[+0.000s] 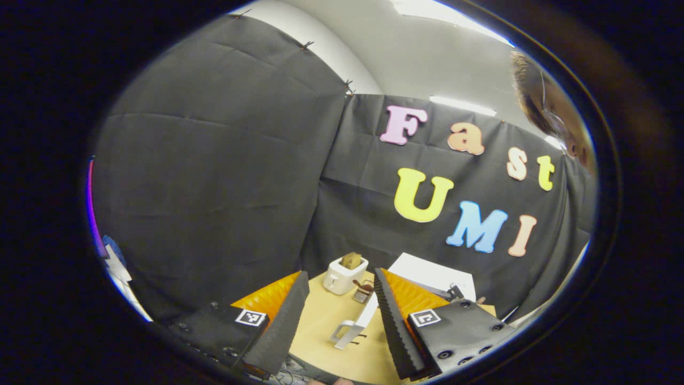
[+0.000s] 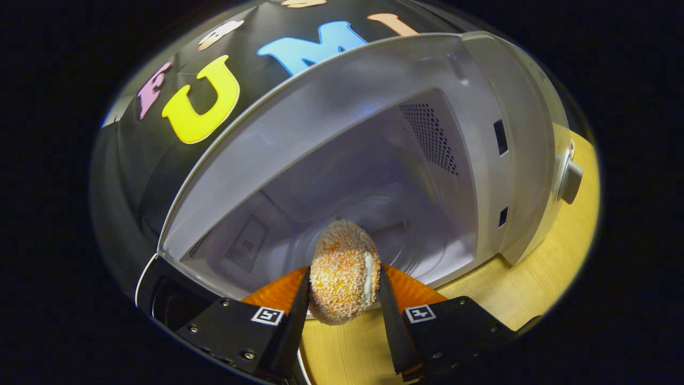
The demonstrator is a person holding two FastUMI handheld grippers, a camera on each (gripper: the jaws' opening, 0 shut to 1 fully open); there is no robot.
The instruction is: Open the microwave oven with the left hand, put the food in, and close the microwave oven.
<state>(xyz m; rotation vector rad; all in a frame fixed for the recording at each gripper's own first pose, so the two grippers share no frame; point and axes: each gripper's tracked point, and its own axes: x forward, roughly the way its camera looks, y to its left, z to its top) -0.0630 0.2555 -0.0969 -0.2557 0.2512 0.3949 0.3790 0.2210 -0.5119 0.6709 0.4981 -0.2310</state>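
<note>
1. One microwave (image 2: 513, 139), the largest thing here, stands on the wooden table (image 2: 566, 256) with its cavity open toward the right gripper view. Its control side with a knob (image 2: 570, 181) is at the right of that view. In the left gripper view its white top (image 1: 435, 274) shows far across the table, right of centre.
2. One door (image 1: 357, 324), seen edge-on in the left gripper view, is swung out toward the near side with its handle facing left.
3. One toaster (image 1: 344, 274) with a slice in its slot stands far left of the microwave; a small item beside it is too small to tell.
4. Two grippers. The right gripper (image 2: 344, 299) is clamped on the food, both fingers pressing its sides. The left gripper (image 1: 339, 315) is spread wide with nothing between its fingers and aims at the door from the near side.
5. One piece of food (image 2: 344, 271), a crumbed oval ball, is held upright with its long axis running top to bottom in the right gripper view. It sits just at the cavity's mouth, over the front sill.
6. The deciding relation: the cavity floor lies straight ahead of the food, so a forward reach should place it; the left gripper is the nearer one to the door for closing.
</note>
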